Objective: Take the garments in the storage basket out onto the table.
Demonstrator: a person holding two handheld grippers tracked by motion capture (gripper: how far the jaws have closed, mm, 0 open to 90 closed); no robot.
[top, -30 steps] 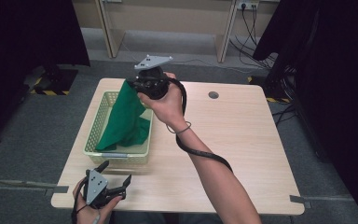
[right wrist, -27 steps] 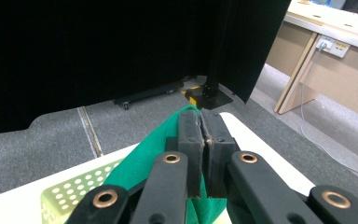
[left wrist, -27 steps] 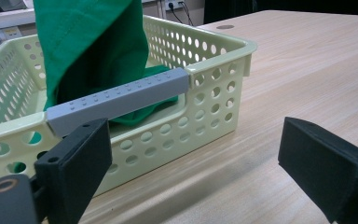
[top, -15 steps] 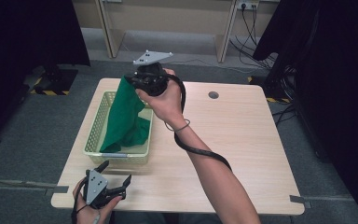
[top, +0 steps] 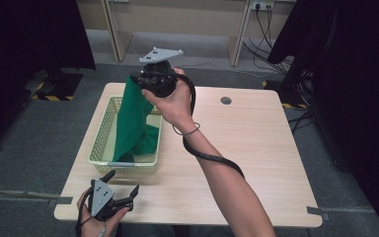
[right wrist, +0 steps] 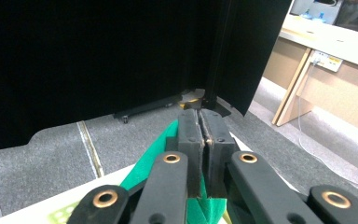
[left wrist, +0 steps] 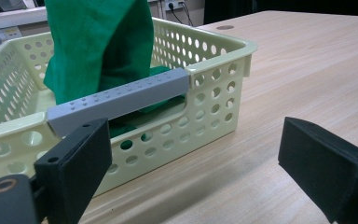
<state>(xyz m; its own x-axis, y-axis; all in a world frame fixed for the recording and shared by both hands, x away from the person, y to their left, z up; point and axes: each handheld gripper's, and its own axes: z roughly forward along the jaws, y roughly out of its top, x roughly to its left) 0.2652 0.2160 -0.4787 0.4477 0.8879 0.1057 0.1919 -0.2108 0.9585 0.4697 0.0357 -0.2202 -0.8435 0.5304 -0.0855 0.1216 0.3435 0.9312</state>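
Gripping green cloth (right wrist: pixel 158 168), right gripper (right wrist: pixel 200 128) jaws clamped, basket (left wrist: pixel 214 60) handle close

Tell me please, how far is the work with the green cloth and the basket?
Done: the right gripper is shut on the green cloth and holds it up. In hand: the cloth's lower end lies inside the basket, so it is only partly lifted. Left: getting the cloth fully clear, probably. The left gripper rests open at the table edge, beside the basket.
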